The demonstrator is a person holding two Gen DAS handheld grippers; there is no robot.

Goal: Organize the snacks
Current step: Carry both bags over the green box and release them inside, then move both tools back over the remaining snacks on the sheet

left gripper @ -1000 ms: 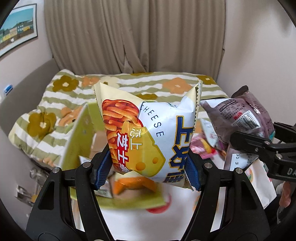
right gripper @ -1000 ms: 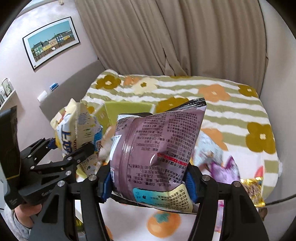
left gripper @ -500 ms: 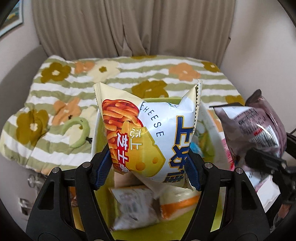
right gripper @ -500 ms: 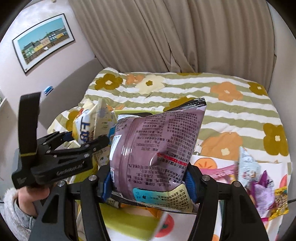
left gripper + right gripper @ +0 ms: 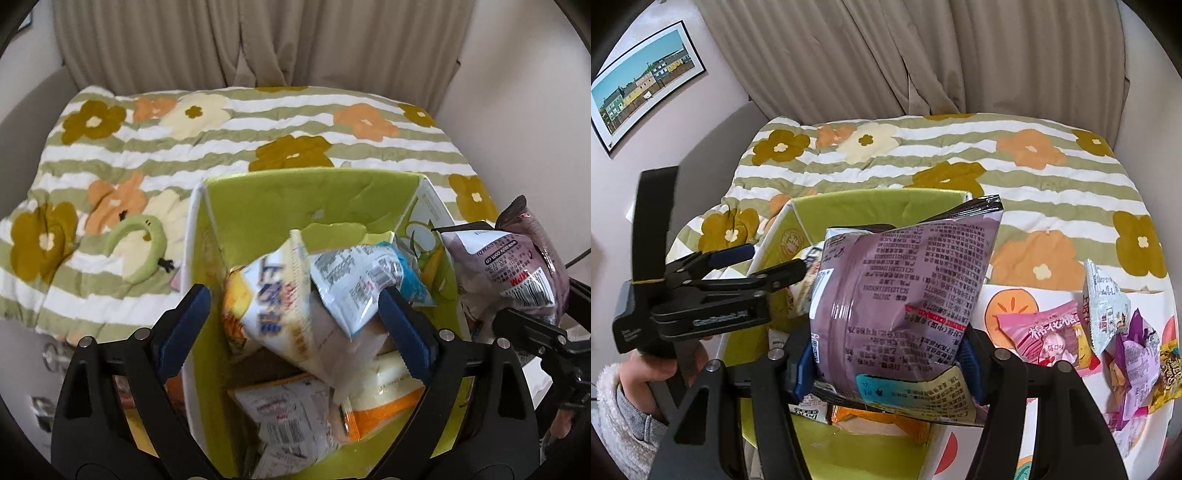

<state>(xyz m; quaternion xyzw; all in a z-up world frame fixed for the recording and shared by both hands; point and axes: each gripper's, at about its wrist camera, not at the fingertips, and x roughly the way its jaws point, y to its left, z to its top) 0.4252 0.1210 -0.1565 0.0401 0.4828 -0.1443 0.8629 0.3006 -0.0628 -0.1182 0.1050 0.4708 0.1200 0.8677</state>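
My left gripper is open above the green box. The cheese snack bag lies loose inside the box on several other packets, tilted and blurred. My right gripper is shut on a purple snack bag and holds it upright over the box's right side. The purple bag also shows at the right edge of the left wrist view. The left gripper shows in the right wrist view, its jaws apart over the box.
Several loose snack packets, among them a pink one, lie on a white fruit-print sheet right of the box. A flowered striped quilt covers the bed behind. A green plush ring lies left of the box. Curtains hang at the back.
My left gripper has opened and let go of the cheese snack bag, which has dropped into the green box. My right gripper still holds the purple bag and has moved closer over the box.
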